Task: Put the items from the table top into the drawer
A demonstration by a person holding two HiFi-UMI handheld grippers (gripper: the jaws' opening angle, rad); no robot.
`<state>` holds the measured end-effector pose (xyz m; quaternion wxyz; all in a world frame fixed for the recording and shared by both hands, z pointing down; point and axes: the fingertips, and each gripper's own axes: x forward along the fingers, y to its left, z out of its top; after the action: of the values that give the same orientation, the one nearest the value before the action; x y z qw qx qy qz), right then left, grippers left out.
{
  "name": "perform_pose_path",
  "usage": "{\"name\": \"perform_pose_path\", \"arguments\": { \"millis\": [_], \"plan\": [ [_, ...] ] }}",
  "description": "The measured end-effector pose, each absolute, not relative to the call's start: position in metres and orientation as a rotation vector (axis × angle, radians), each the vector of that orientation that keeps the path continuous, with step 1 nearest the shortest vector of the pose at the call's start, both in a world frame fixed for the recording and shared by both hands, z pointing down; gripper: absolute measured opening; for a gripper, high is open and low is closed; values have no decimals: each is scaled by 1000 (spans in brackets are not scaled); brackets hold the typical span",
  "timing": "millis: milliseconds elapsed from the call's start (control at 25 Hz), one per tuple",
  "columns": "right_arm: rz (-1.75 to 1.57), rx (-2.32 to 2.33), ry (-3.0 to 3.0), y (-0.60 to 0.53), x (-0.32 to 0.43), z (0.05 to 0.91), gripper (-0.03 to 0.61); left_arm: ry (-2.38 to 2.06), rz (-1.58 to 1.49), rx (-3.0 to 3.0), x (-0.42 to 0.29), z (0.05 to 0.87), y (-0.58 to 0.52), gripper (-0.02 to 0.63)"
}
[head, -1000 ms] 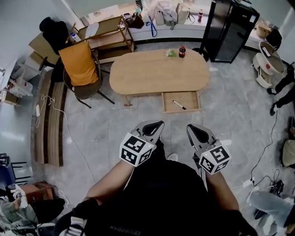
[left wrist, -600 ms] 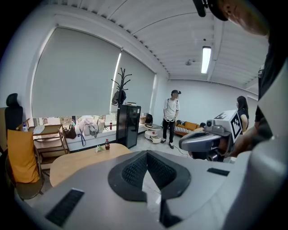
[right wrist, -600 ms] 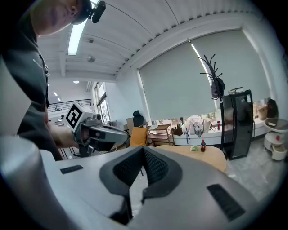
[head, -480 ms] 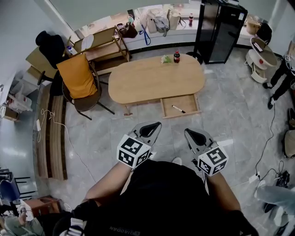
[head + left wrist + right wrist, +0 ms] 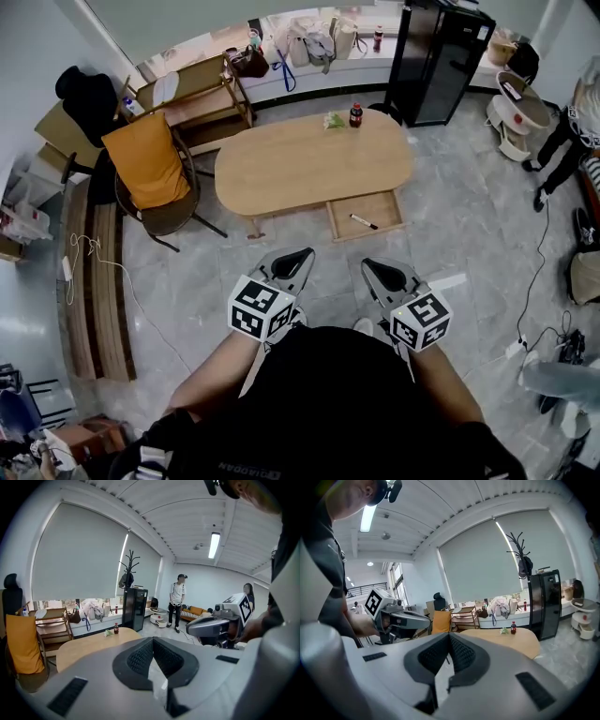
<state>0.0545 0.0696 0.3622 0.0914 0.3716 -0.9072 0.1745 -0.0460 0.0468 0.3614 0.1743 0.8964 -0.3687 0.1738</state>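
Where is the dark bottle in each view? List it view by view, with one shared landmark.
Head view: bottle upper centre, on the table's far edge.
Left gripper view: bottle left of centre.
Right gripper view: bottle right of centre.
Shared landmark: the black cabinet, right of the bottle in all three.

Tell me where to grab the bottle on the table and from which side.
Probably round the body of the bottle, below its red cap, coming in level from the near side. It stands upright near the far edge of the table, and a green item sits close on its left, so keep clear of that side.
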Motion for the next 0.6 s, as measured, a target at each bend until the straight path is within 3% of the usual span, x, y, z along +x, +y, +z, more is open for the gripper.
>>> {"name": "perform_pose_path", "arguments": {
  "millis": [600],
  "plan": [
    [520,1151,-2652,68,47,368,3,-992,467,2563,-50,365,43,2]
  ]
}}
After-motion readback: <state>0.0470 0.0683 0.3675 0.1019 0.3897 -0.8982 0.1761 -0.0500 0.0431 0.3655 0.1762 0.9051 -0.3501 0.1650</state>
